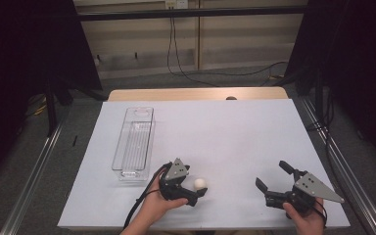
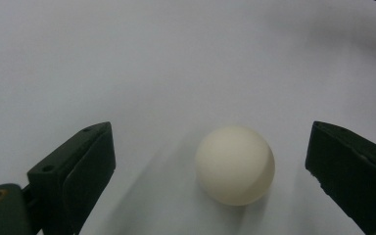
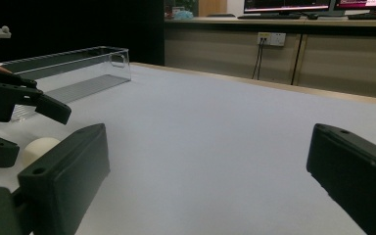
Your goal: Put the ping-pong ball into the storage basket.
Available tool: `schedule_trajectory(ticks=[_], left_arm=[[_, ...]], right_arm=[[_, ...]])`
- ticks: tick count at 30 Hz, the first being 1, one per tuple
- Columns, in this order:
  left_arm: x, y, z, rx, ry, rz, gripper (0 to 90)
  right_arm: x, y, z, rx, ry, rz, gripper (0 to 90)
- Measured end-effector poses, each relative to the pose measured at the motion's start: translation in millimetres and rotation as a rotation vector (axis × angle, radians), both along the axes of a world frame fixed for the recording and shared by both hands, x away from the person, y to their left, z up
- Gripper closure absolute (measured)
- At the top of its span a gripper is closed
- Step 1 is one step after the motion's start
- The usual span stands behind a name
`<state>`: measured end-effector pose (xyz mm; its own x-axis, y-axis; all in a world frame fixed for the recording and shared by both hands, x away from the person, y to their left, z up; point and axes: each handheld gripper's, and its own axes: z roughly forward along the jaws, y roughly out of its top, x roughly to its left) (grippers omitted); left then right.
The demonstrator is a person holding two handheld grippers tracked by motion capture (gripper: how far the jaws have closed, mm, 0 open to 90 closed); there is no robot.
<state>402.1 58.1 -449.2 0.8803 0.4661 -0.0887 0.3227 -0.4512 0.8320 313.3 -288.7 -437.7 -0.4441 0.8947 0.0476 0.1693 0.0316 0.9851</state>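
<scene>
While a white ball (image 1: pixel 200 183) rests on the white table (image 1: pixel 225 132) at lower centre of the high view, left gripper (image 1: pixel 199 187) spread around it without touching, right gripper (image 1: pixel 273 176) spread wide at lower right, clear plastic bin (image 1: pixel 133 144) at left of centre.

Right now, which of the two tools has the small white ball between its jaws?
The left tool: the small white ball lies between its open jaws, untouched. The right tool is open over bare table.
</scene>
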Motion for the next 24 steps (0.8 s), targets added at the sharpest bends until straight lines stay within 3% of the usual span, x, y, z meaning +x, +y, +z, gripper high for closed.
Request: schedule_trajectory(ticks=[11, 13, 17, 19, 24], left_arm=[[-0.2, -2.4, -2.0, 0.010, 0.007, -0.015, 9.9], [0.1, -2.0, -1.3, 0.032, 0.005, -0.025, 11.0], [-0.5, -3.9, -2.8, 0.017, 0.016, -0.019, 13.2], [0.1, -3.6, -2.5, 0.038, 0.012, -0.032, 14.6], [-0.2, -4.9, -3.2, 0.034, 0.025, -0.032, 17.1]], right_arm=[[-0.1, 0.0, 0.1, 0.002, 0.002, -0.002, 1.7], [-0.1, -0.1, 0.1, 0.002, 0.002, 0.000, 1.7], [-0.1, -0.1, 0.1, 0.001, 0.002, -0.001, 1.7], [-0.2, -0.4, 0.1, 0.001, 0.005, 0.002, 1.7], [-0.3, -0.3, 0.2, 0.002, 0.004, 0.003, 1.7]])
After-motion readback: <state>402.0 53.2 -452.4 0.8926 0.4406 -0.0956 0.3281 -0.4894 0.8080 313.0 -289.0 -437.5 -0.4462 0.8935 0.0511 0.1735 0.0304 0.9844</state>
